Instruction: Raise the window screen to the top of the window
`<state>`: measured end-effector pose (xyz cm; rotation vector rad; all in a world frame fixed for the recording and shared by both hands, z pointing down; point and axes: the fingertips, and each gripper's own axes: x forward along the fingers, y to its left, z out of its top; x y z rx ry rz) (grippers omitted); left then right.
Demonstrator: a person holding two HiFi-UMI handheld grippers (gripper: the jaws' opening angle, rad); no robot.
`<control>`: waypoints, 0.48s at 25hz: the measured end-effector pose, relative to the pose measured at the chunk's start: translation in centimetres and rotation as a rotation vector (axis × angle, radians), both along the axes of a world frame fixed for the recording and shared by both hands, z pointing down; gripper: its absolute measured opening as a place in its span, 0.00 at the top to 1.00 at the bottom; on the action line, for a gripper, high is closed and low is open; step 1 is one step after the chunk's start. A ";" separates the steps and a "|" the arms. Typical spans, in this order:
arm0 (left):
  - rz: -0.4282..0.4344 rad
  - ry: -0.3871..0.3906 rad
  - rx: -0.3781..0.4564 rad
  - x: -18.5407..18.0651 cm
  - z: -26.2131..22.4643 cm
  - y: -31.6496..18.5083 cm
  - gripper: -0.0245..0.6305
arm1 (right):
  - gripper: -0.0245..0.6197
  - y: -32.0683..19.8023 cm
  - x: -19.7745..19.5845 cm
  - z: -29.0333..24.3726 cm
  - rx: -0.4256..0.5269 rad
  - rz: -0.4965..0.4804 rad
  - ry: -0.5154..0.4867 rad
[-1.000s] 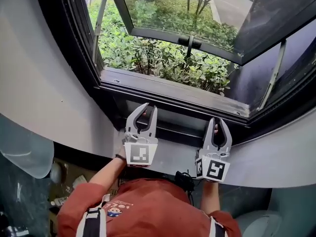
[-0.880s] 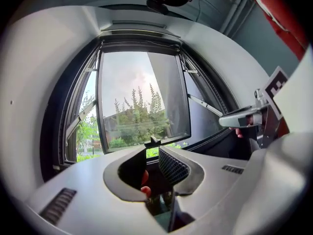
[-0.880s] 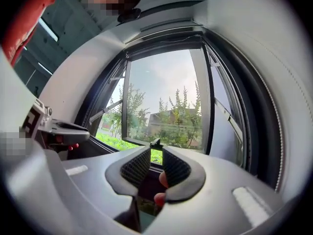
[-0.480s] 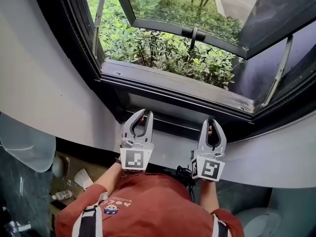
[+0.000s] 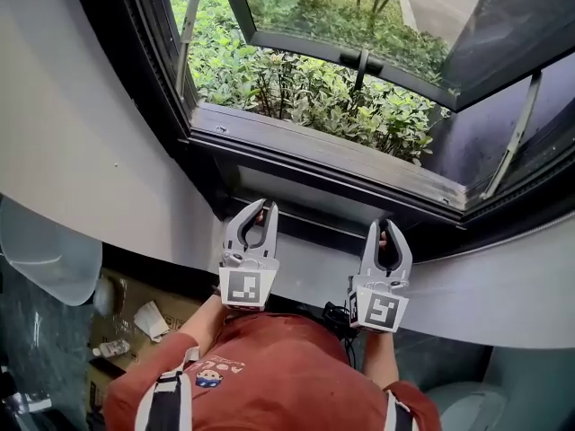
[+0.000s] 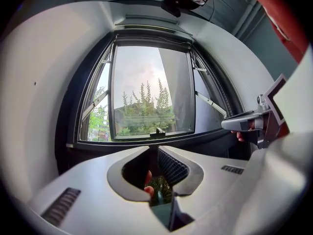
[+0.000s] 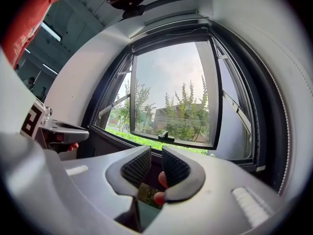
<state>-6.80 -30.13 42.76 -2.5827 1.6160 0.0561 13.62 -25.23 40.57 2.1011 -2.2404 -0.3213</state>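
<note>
Ahead of both grippers: the window [image 5: 314,146], filling the view. Its sash [image 5: 359,57] is swung outward beyond the tips, with shrubs [image 5: 296,88] farther out past that. Outboard of the left gripper [image 5: 264,205]: white wall [image 5: 81,151]. The window screen [image 5: 310,197] is down at the foot of the frame, a pale strip right at both sets of tips, running across from the left gripper to the right gripper [image 5: 384,226], with a dark rail [image 5: 319,230] under it.

Left: jaws just closed in slightly, narrow gap between the pads, nothing pinched. Right: jaws narrowly apart too, nothing pinched. Can't tell if either set of tips touches the rail.
</note>
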 end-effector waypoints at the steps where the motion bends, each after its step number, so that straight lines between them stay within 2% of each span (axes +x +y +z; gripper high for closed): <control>1: 0.001 0.001 0.002 0.0 0.0 0.0 0.88 | 0.85 0.0 0.0 0.0 0.002 0.001 0.000; 8: 0.003 -0.011 0.025 0.3 -0.3 0.2 0.95 | 0.95 0.4 0.2 0.0 0.017 0.016 0.008; 12: 0.031 -0.014 0.020 0.7 -0.2 0.4 0.95 | 0.95 0.8 0.4 -0.3 0.049 0.035 -0.004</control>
